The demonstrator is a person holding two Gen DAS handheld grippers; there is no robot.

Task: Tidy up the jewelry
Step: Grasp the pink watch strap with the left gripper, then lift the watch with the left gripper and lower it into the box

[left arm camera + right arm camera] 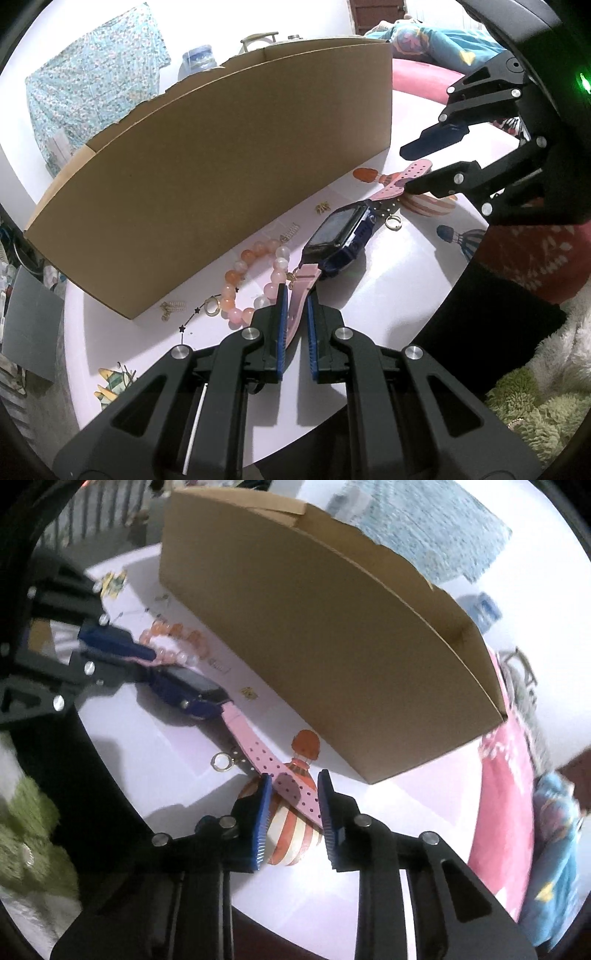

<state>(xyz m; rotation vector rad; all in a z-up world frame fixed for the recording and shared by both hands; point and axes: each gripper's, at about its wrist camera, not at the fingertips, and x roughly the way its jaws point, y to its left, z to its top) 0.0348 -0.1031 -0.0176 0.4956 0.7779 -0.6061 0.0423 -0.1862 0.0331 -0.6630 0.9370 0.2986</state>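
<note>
A blue smartwatch (338, 230) (192, 688) with pink straps lies on the pale round table (388, 288) in front of a cardboard box (221, 166) (332, 646). My left gripper (295, 291) (149, 655) is shut on the near pink strap (301, 295). At the watch's other end my right gripper (294, 781) (412, 166) straddles the perforated pink strap (295, 794) (406, 175). Its jaws stand a little wider than the strap, so I read it as open. A bracelet of pink and orange beads (255, 273) (173, 635) lies beside the watch.
Small gold rings (393, 223) (221, 762), earrings (323, 207) and a thin star chain (192, 317) are scattered along the box's front wall. Hot-air balloon prints (291, 834) mark the tabletop. A green fluffy fabric (535, 406) and a pink cloth (506, 794) lie past the table edge.
</note>
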